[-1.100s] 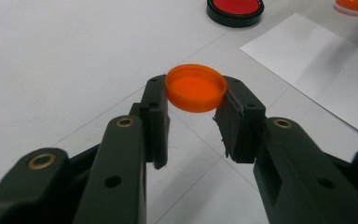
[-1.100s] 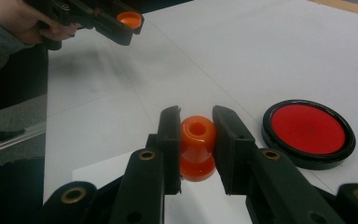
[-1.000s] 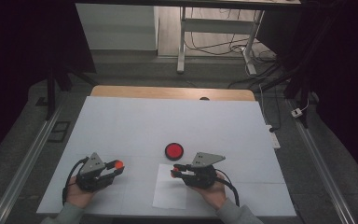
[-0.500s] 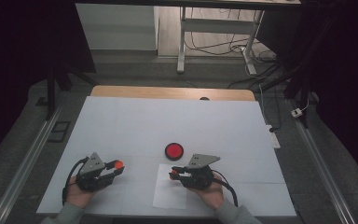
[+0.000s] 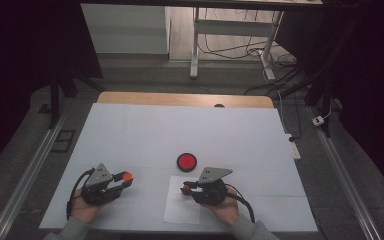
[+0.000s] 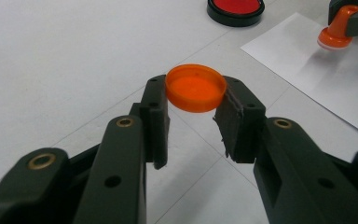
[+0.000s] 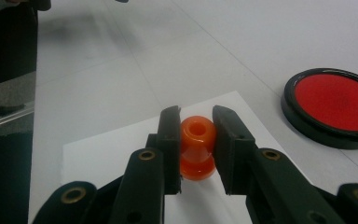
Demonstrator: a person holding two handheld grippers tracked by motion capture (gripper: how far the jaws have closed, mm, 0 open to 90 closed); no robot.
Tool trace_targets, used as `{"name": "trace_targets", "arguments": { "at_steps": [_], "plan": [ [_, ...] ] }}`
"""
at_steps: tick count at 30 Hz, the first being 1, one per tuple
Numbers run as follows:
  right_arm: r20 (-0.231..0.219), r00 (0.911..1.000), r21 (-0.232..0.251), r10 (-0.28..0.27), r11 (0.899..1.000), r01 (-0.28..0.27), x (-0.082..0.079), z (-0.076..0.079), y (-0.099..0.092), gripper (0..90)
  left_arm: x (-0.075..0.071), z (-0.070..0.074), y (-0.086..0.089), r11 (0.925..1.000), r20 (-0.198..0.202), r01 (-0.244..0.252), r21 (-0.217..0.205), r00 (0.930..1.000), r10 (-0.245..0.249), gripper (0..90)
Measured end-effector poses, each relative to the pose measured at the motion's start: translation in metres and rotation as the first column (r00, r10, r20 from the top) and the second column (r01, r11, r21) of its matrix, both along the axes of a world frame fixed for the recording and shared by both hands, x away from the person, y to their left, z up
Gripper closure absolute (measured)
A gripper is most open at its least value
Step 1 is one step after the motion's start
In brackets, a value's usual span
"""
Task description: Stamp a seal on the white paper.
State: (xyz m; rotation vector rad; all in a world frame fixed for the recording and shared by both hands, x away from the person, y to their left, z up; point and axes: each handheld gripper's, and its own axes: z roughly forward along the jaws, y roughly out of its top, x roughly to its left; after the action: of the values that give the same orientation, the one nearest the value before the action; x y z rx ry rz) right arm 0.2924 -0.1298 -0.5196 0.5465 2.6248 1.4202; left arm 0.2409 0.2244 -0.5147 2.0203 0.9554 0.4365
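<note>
Orange plastic on both sides here! The left tongs [image 6: 193, 116] pinch an orange cap [image 6: 196, 87] across its rim, flat and open side up, held just above the white worktop [image 5: 145, 135]. Over on the other side, the right tongs [image 7: 196, 122] clamp an orange stamp [image 7: 197, 147] by its narrow waist, knob end toward the camera, base toward the sheet of white paper [image 5: 182, 207] lying under it. In the left gripper view the stamp's face looks just off the paper or barely touching; I cannot tell which.

Just beyond the paper sits the round red ink pad [image 5: 186, 161] in its black case, lid off, well within reach of the stamp.

How will these handle? The cap looks thin, light and smooth, so it could squirt out of a rim grip if squeezed hard; a gentle pinch across its widest part, as now, seems the safe hold. The stamp seems small, stiff and light too, and the waist below the knob is the natural place to hold, since the flared base keeps it from slipping through. Its inked face wants to stay level for a clean print, and clear of anything it could smear.
</note>
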Motion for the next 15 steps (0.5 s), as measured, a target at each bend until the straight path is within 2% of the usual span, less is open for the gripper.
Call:
{"name": "trace_targets", "arguments": {
  "at_steps": [15],
  "plan": [
    [-0.004,1.0,-0.034,0.002,0.999,-0.002,-0.0007,-0.0043,0.0021,72.5,0.0002,-0.0002,0.0,1.0,-0.001,-0.001,0.002,1.0,0.001,64.2]
  ]
}}
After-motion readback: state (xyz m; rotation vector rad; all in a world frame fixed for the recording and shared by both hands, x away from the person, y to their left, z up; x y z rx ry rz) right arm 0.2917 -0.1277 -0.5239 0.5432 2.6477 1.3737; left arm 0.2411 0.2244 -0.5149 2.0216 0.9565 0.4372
